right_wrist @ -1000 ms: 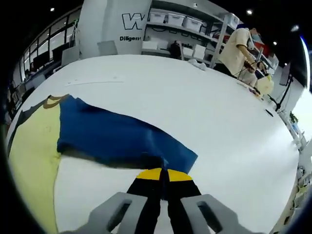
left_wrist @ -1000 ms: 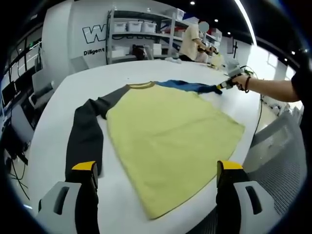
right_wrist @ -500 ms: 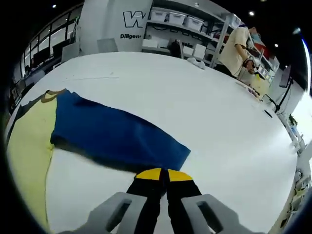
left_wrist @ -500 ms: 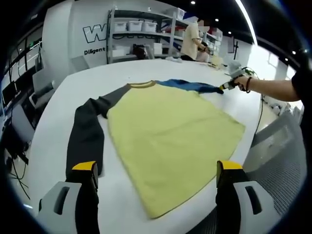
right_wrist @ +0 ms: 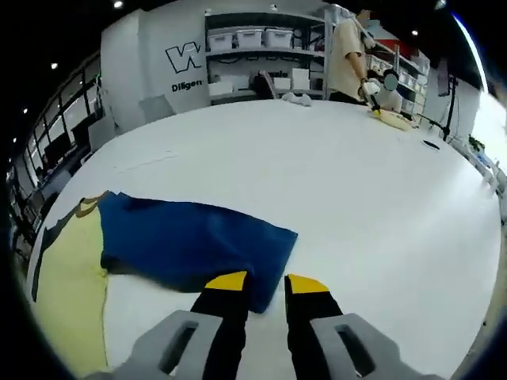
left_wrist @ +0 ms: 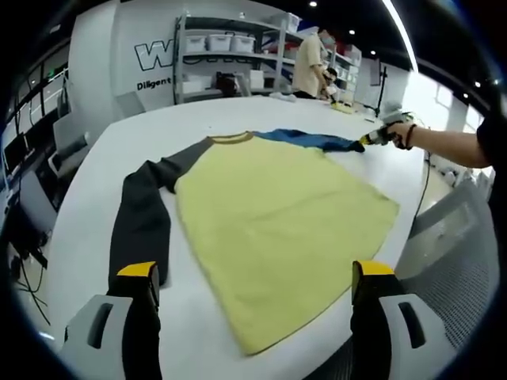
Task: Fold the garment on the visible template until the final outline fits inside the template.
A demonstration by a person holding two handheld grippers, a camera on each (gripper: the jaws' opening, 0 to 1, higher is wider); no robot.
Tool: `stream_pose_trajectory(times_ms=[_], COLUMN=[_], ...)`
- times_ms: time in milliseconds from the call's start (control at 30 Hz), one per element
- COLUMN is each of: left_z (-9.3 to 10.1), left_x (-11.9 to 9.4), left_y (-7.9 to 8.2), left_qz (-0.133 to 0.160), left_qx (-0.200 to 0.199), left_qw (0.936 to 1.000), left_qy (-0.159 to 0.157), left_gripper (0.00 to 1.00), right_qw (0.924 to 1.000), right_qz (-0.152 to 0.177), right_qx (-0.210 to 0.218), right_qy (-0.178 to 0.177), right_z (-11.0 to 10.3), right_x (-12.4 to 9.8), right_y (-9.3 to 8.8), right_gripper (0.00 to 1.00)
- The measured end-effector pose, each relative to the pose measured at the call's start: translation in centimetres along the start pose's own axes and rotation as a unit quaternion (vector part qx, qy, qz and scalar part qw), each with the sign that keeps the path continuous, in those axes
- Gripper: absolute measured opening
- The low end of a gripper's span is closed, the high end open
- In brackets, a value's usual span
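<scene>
A long-sleeved shirt lies flat on the white table (left_wrist: pixel 87 206). Its yellow body (left_wrist: pixel 277 214) spreads across the middle, the dark grey sleeve (left_wrist: pixel 141 218) runs toward my left jaw, and the blue sleeve (left_wrist: pixel 309 140) stretches to the far right. My left gripper (left_wrist: pixel 253 273) hovers open and wide over the near hem, holding nothing. In the right gripper view the blue sleeve (right_wrist: pixel 190 241) lies flat, its cuff end just ahead of my right gripper (right_wrist: pixel 267 283), whose jaws stand a little apart. A hand holds that right gripper (left_wrist: pixel 372 139) at the sleeve's tip.
The table's edge (left_wrist: pixel 412 229) drops off close beside the shirt's hem corner. Shelves with bins (left_wrist: pixel 218 55) and a standing person (left_wrist: pixel 309 67) are at the back. A white cloth (right_wrist: pixel 297 99) and a yellow item (right_wrist: pixel 392 119) lie at the table's far side.
My right gripper's jaws have parted and let go of the blue sleeve's cuff, which now lies flat on the table. The left gripper has stayed still.
</scene>
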State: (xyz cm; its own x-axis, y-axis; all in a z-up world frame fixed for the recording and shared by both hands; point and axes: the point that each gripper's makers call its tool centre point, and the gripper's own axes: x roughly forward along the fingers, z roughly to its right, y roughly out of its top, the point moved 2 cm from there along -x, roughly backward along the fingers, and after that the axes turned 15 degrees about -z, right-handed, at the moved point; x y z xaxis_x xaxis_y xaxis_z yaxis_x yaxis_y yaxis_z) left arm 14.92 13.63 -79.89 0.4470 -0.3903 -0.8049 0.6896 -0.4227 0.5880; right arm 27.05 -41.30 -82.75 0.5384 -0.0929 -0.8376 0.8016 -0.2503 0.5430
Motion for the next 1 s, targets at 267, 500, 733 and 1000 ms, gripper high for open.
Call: stream_pose_trajectory(times_ms=[267,500,733,1000], left_z=[0.1,0.1,-0.1,-0.2], left_x=[0.0,0.0,0.0,0.1], left_y=[-0.1,0.0,0.0,-0.2], left_qz=[-0.003,-0.002,-0.003,-0.006], left_qx=[0.004,0.005,0.002,-0.001], left_qw=[1.0000,1.0000,1.0000,1.0000], left_qy=[0.000,0.001,0.004,0.006], left_gripper=[0.96,0.96,0.96,0.96], right_qw=[0.9987,0.9977,0.9975,0.9975], right_qz=[0.020,0.029,-0.008,-0.034], right_qx=[0.043,0.060,0.069,0.061], right_qy=[0.020,0.011,0.012,0.015], right_z=[1.4,1.3,0.4,0.6], right_x=[0.2,0.5,2.2,3.8], right_y=[1.4,2.0,1.4,1.0], right_gripper=[0.15,0.14,0.15,0.13])
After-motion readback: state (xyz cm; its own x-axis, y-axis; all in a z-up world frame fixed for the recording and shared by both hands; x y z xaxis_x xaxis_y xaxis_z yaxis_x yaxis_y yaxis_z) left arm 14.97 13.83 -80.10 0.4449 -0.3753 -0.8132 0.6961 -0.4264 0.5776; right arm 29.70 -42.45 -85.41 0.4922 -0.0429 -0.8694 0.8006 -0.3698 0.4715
